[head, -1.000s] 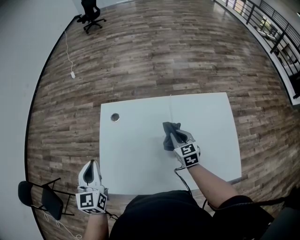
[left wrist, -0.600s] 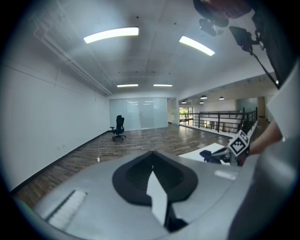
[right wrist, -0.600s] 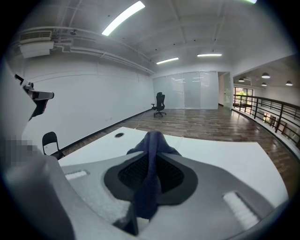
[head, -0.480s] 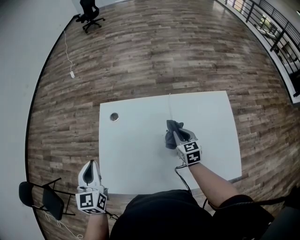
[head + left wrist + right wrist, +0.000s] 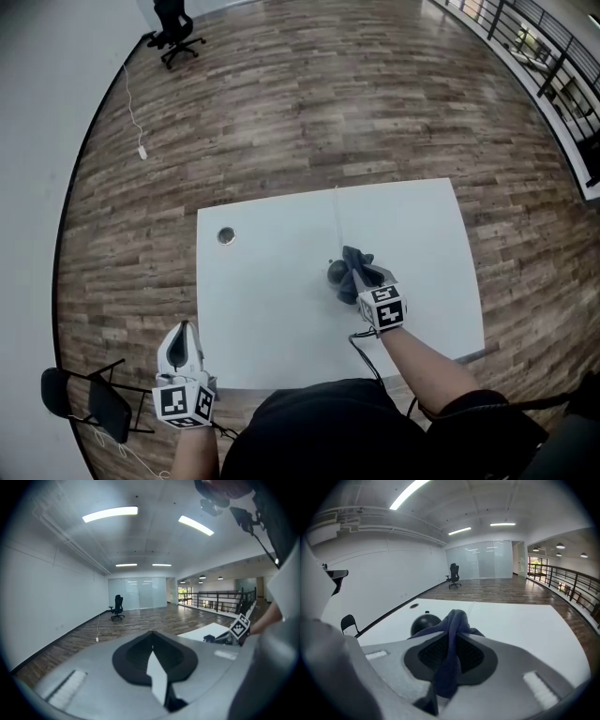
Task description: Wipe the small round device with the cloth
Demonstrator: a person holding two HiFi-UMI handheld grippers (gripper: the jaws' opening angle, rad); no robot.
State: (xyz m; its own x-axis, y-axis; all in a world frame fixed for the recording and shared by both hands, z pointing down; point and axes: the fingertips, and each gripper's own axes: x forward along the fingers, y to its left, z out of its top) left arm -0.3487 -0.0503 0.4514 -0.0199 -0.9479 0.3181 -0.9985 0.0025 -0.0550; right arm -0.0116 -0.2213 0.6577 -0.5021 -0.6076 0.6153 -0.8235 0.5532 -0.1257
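Note:
The small round dark device (image 5: 336,272) sits on the white table (image 5: 272,319), also seen in the right gripper view as a black ball-like device (image 5: 424,622). My right gripper (image 5: 364,277) is shut on a dark blue cloth (image 5: 356,265), and the cloth (image 5: 452,634) hangs bunched between its jaws, just right of the device and touching its side. My left gripper (image 5: 180,349) is held off the table's near left corner, jaws together with nothing between them (image 5: 152,654).
A round grommet hole (image 5: 225,236) lies near the table's far left. A thin white cable (image 5: 336,211) runs from the device to the table's far edge. A black chair (image 5: 84,398) stands at my left; an office chair (image 5: 173,23) is far off.
My right gripper has drawn the cloth to the right and slightly toward me, off the device. The device, covered by the cloth before, now shows at the cloth's left. The left gripper stayed put.

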